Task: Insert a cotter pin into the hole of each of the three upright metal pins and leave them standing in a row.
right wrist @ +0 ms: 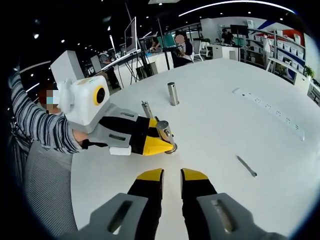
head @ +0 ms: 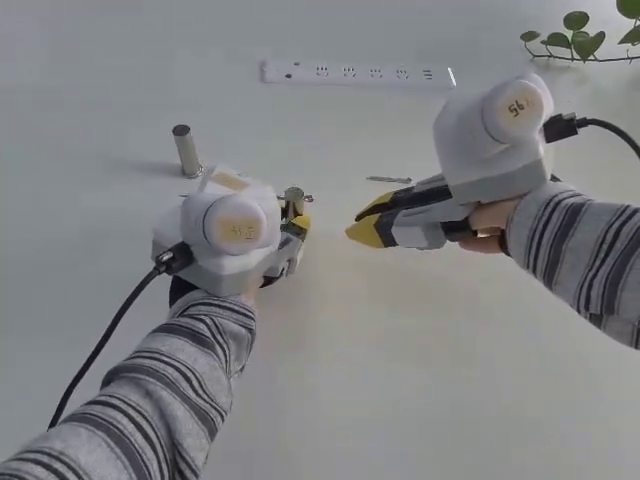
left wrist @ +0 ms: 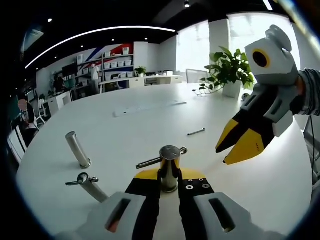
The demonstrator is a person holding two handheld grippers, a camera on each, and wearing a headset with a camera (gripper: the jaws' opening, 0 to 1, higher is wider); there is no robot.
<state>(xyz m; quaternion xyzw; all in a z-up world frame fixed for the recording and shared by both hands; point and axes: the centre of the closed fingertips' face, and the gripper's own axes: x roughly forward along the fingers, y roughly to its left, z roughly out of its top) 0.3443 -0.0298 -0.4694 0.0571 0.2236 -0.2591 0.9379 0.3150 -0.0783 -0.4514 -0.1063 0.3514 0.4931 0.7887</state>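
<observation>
The left hand-held gripper (left wrist: 169,181) clamps a silver cylindrical metal pin (left wrist: 169,159) already crossed by a cotter pin (left wrist: 150,162). A second fitted metal pin (left wrist: 88,184) stands nearby on the white surface (left wrist: 150,125). The bare third metal pin (left wrist: 77,149) and a loose thin cotter pin (left wrist: 196,132) remain; the right hand-held gripper (right wrist: 171,176) is empty, its jaws narrowly apart

Your right hand-held gripper (right wrist: 172,174) has its jaws a little apart, nothing in them. Your left hand-held gripper (right wrist: 157,136) squeezes a metal pin (right wrist: 164,128). A cotter pin (right wrist: 246,166) lies loose on the worktop (right wrist: 225,125)
</observation>
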